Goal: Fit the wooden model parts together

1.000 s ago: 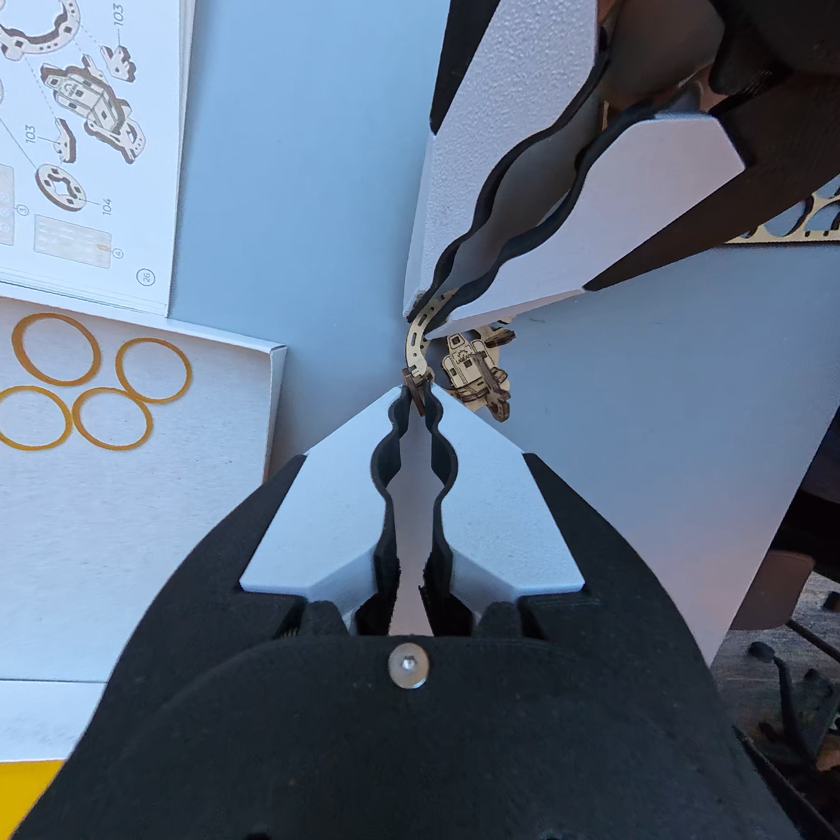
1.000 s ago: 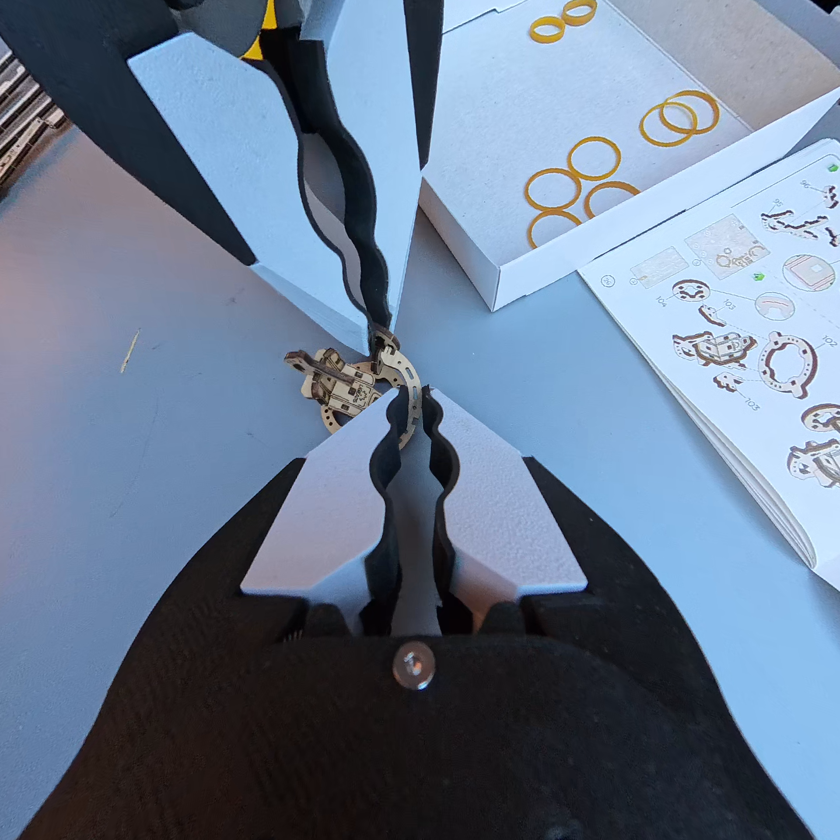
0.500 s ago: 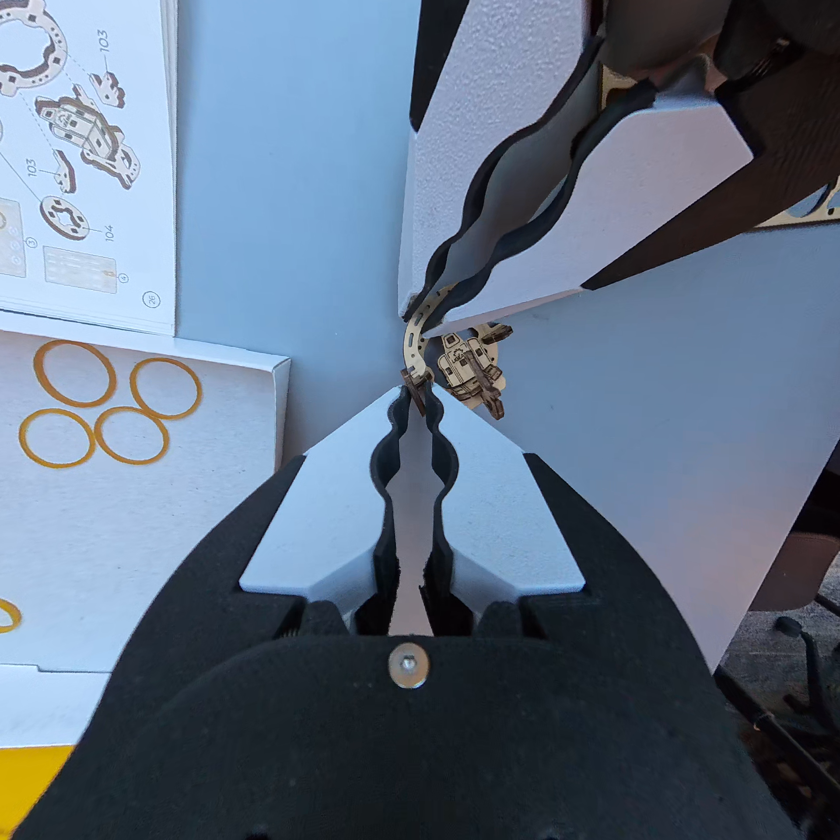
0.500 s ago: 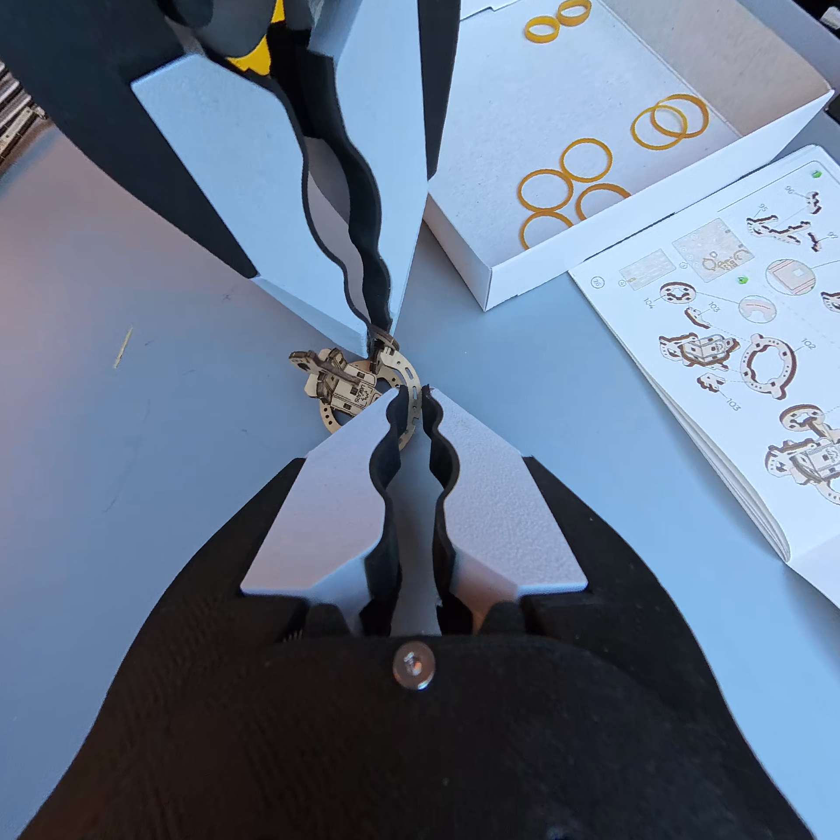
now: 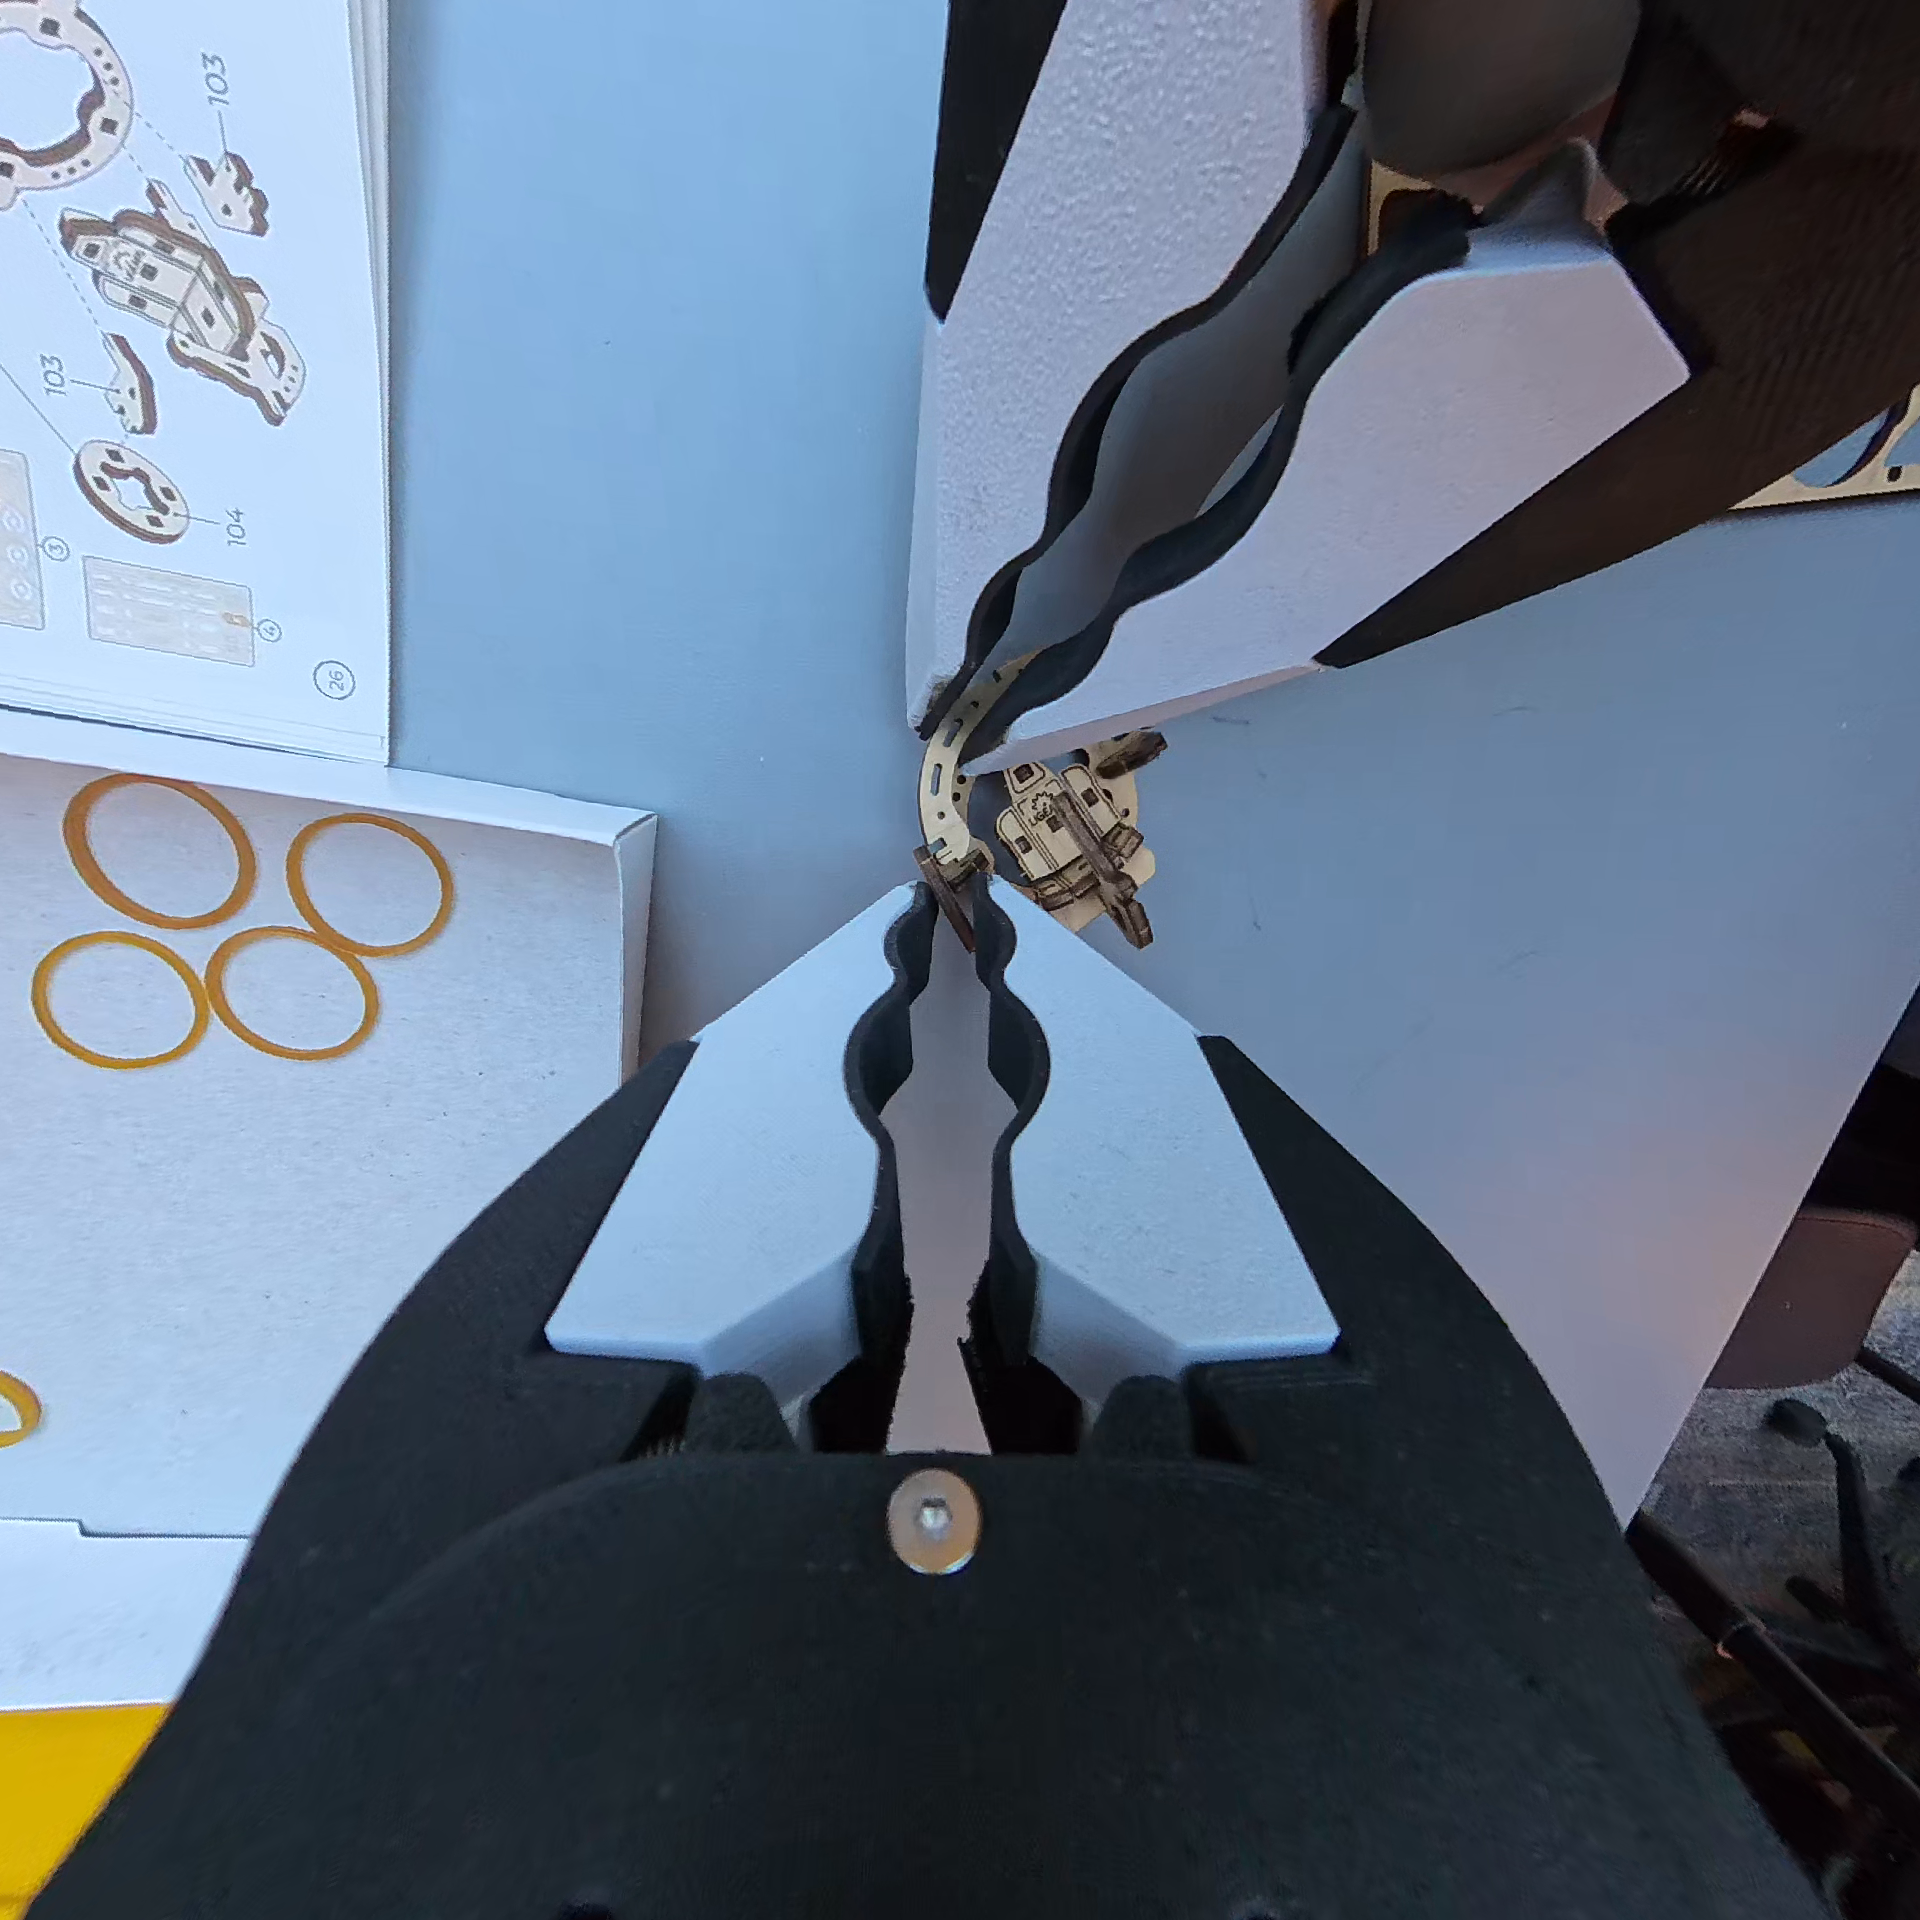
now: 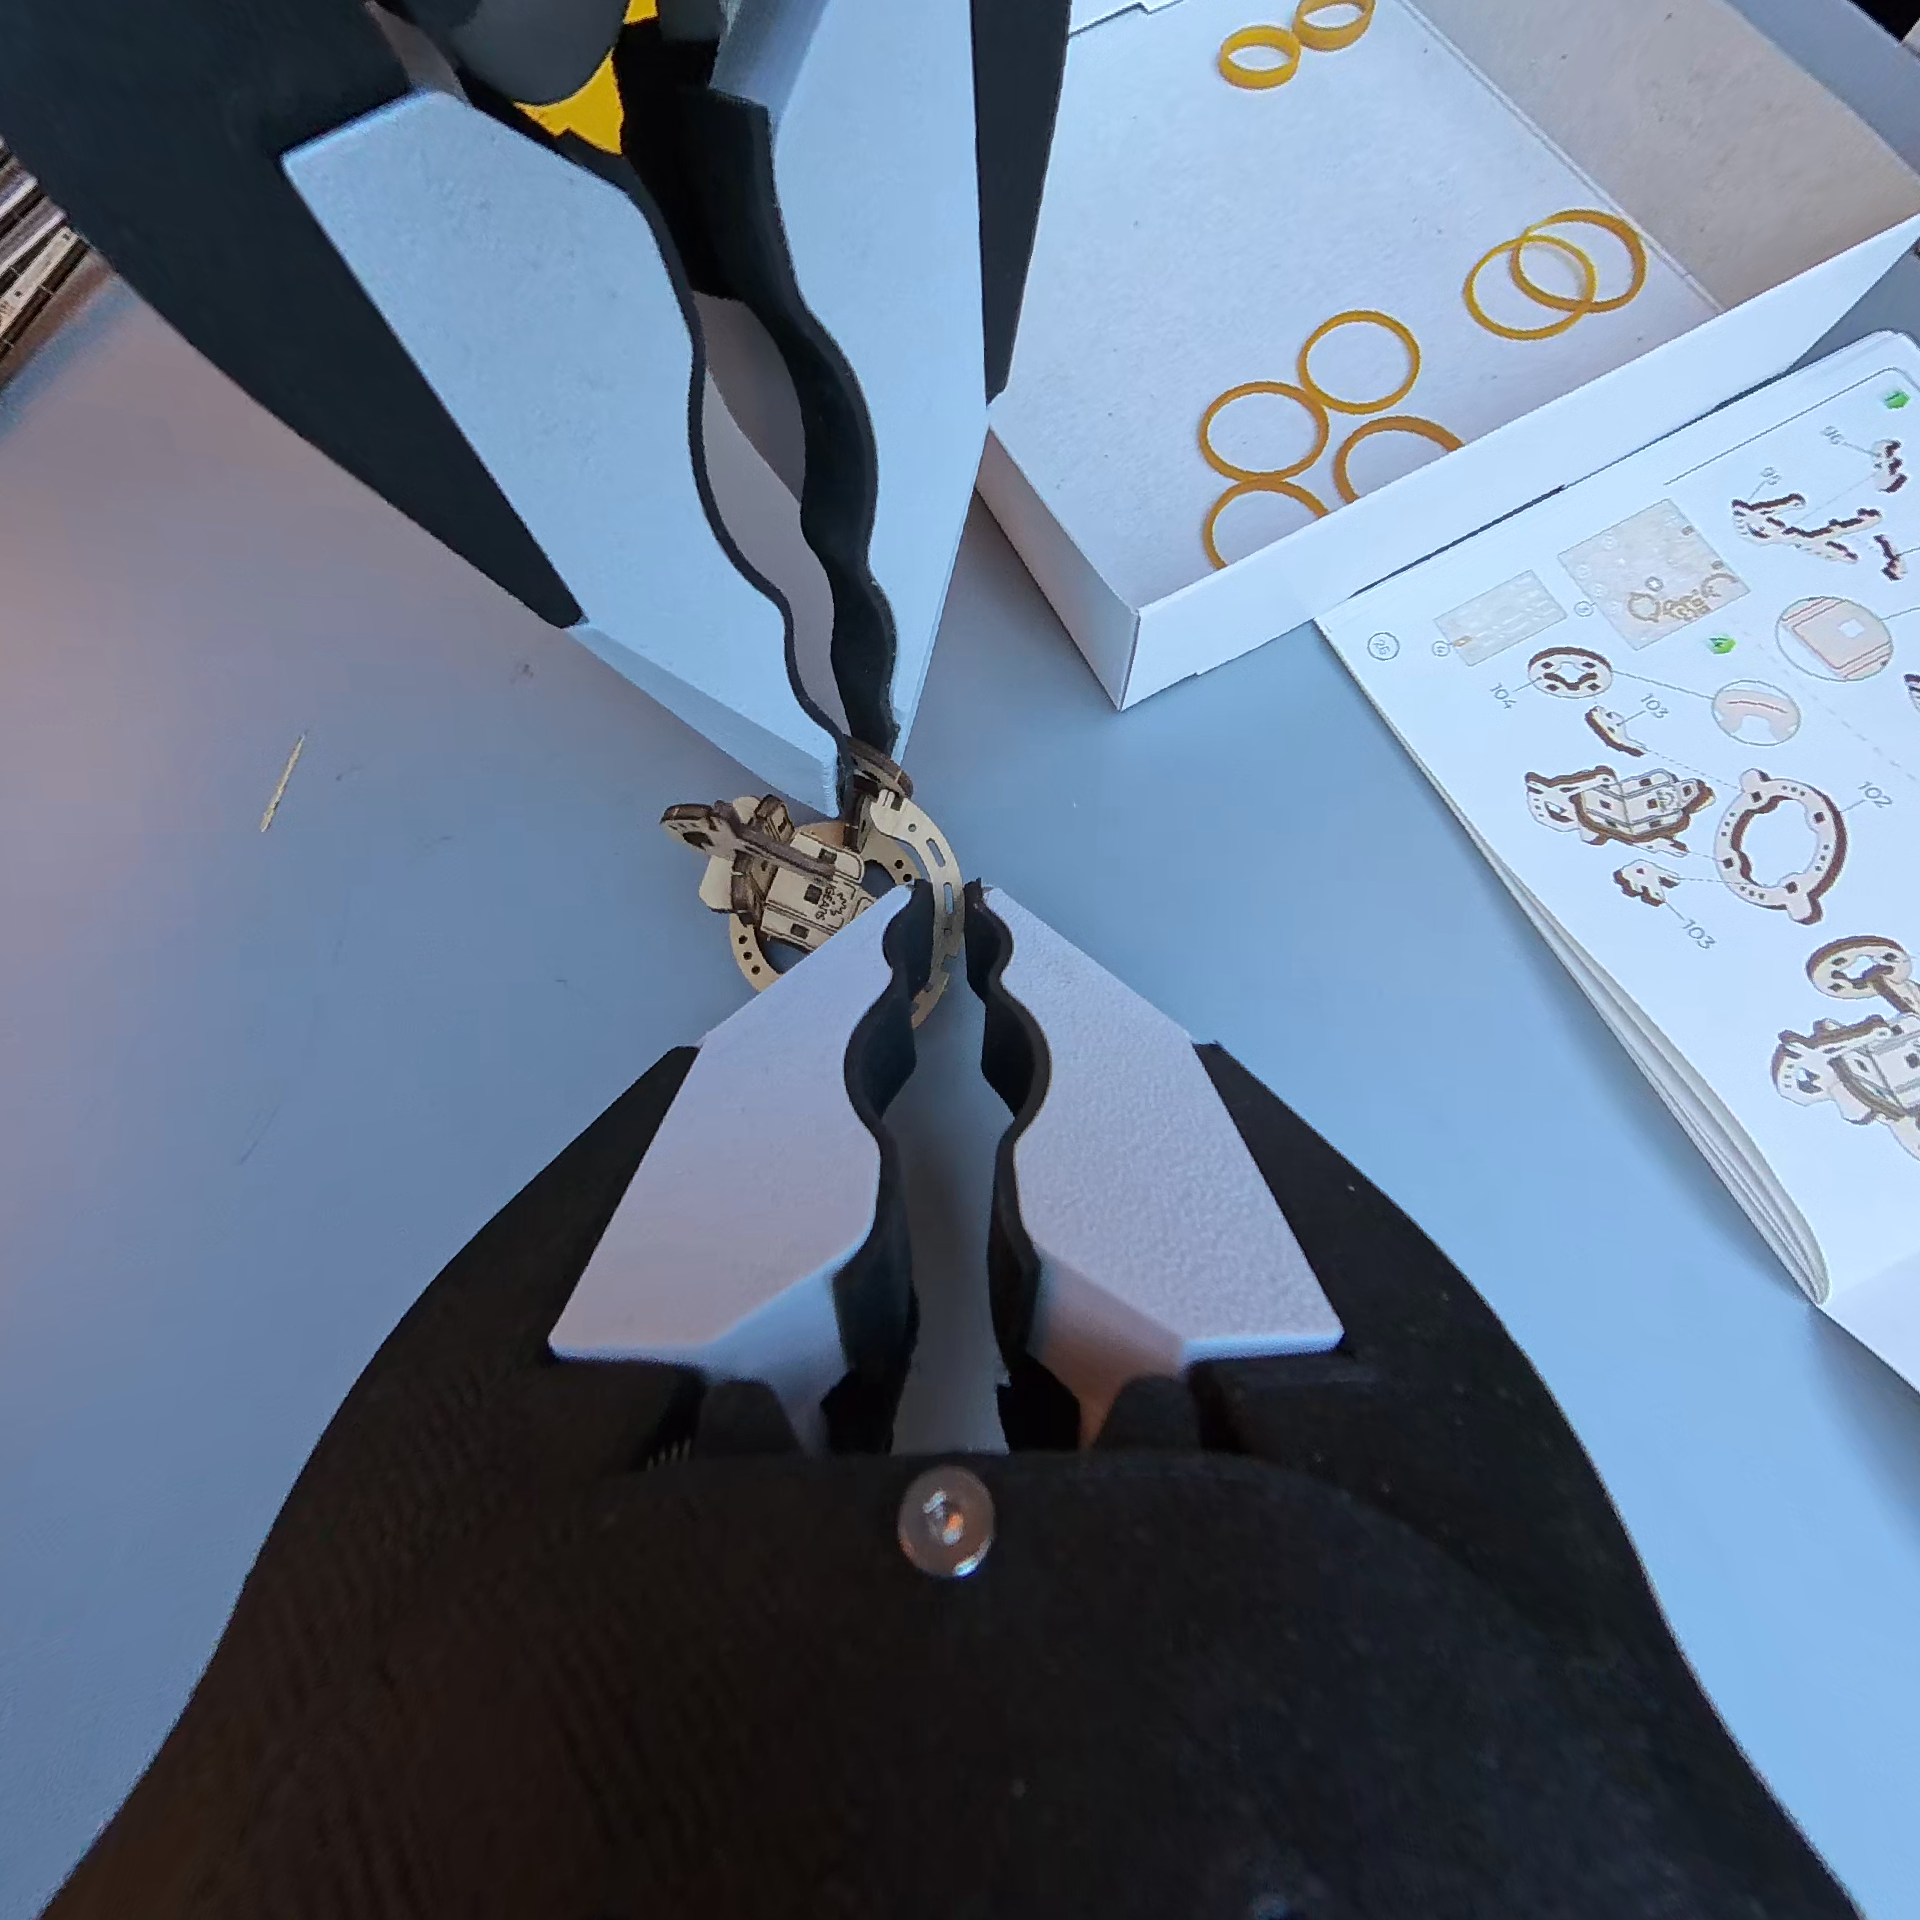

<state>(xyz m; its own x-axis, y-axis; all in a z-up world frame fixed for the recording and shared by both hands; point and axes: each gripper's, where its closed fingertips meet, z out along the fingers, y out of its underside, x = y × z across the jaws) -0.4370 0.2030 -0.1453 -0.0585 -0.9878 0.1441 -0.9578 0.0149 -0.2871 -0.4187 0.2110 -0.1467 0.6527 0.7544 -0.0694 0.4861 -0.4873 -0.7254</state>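
1. Since a second ago, both views have drifted a little: the booklet and the box sit lower in the left wrist view and nearer in the right wrist view, while the two hand-held grippers keep the same pinch on the wooden model.
2. Left hand-held gripper (image 5: 954,906): its jaws are drawn narrow, nipping a small dark wooden tab (image 5: 951,883) at one end of the ring.
3. Right hand-held gripper (image 6: 943,906): also narrow, clamped edge-on over the pale slotted wooden ring (image 6: 940,904).
4. That ring (image 5: 943,792) curves between the two sets of tips, which meet nearly nose to nose.
5. A small boxy wooden body (image 6: 800,883) with dark crossed struts sits within the ring, beside the tips and above the grey table (image 6: 312,1091); I cannot tell whether it touches the surface.
6. An open white cardboard box (image 6: 1226,623) lies nearby, with yellow rubber bands (image 6: 1262,426) scattered inside.
7. An open instruction booklet (image 6: 1558,935) rests on the table just beside the box.
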